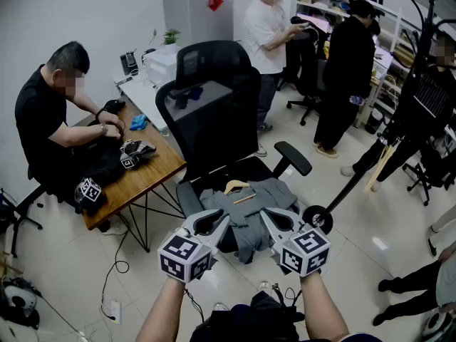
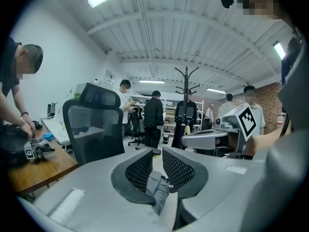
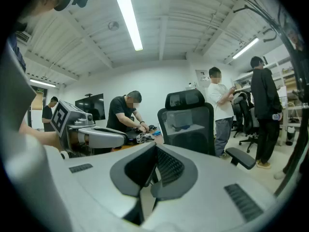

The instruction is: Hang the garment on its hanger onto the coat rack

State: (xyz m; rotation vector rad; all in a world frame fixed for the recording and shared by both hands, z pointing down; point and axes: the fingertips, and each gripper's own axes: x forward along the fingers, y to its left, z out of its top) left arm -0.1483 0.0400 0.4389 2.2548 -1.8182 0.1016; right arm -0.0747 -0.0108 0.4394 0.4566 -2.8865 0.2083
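A grey garment (image 1: pixel 251 209) on a wooden hanger (image 1: pixel 236 187) lies on the seat of a black office chair (image 1: pixel 214 98). My left gripper (image 1: pixel 225 221) is at the garment's near left edge. In the left gripper view its jaws (image 2: pixel 155 170) are pinched on a fold of the grey fabric (image 2: pixel 157 191). My right gripper (image 1: pixel 263 215) sits beside it at the garment's near right. In the right gripper view its jaws (image 3: pixel 155 167) are shut with nothing visible between them. The black coat rack (image 1: pixel 425 27) stands at the far right and also shows in the left gripper view (image 2: pixel 186 83).
A wooden table (image 1: pixel 146 173) with a seated person working stands to the left. Two people stand behind the chair (image 1: pixel 267 34). The rack's pole slants down to a round base (image 1: pixel 317 218) beside the chair. Cables lie on the floor (image 1: pixel 114 269).
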